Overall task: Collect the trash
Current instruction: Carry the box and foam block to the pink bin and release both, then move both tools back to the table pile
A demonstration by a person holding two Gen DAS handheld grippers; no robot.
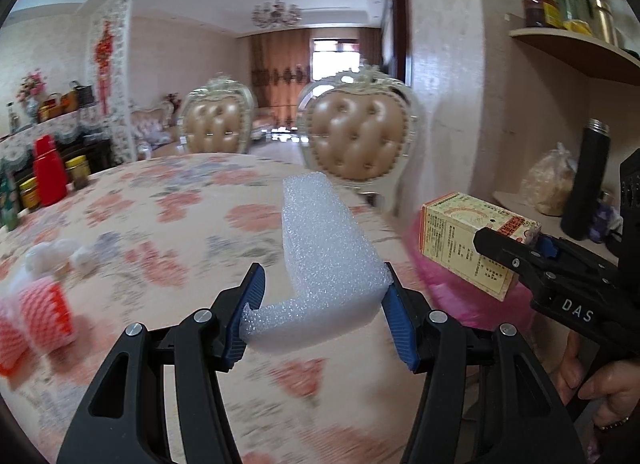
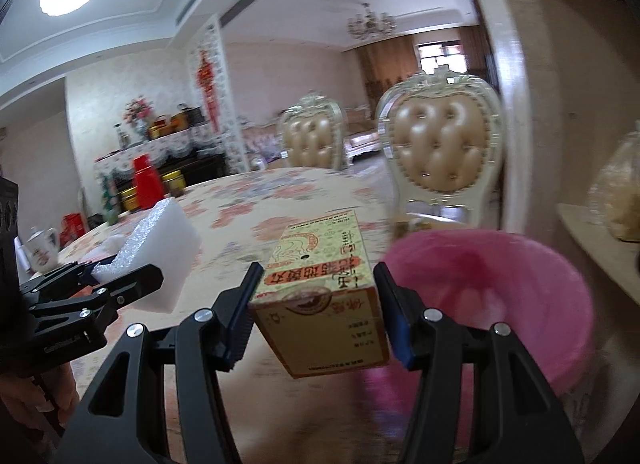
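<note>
While both loads hang clear of the table, these lines run from near to far.
Left gripper (image 1: 320,312): about half open, blue pads pinching the white foam block (image 1: 320,248) at its near end, low centre of the left wrist view.
Right gripper (image 2: 316,312): about half open, clamped across the yellow printed carton (image 2: 320,296), low centre of the right wrist view.
Trash bin (image 2: 492,296): lined in pink, at lower right of the right wrist view, just beyond and right of the carton.
Step in hand: carrying both pieces to the bin, as I judge it.
Doing it well: bring the carton fully over the rim before letting go; keep the foam level, since its far end overhangs the grip.
Table (image 1: 192,208): floral cloth, mid-frame, with red-netted wrappers (image 1: 36,316) at lower left likely left to collect.
Chairs (image 1: 356,132): tufted backs, behind the table.
</note>
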